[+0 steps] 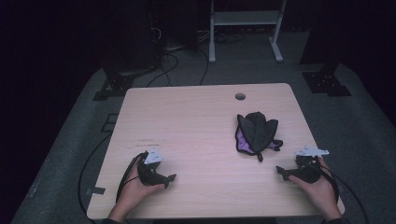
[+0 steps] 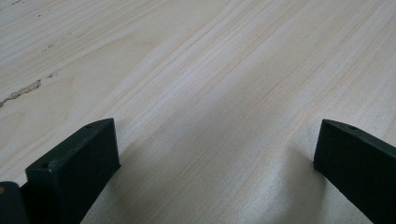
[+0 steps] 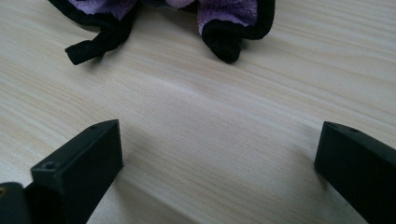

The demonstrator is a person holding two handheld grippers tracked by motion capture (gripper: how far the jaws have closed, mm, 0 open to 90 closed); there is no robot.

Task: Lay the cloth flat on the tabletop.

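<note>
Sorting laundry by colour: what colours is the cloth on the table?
The cloth is purple with black edging, clearest in the right gripper view.

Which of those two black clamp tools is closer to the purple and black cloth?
The right gripper. The cloth lies just ahead of it, its cord ends beyond that gripper's open jaws, while the left gripper rests far across the table.

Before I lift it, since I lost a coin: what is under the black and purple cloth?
The cloth lies bunched on the bare wooden table, purple lining showing at its edges. Whatever lies beneath its folds is covered.
</note>
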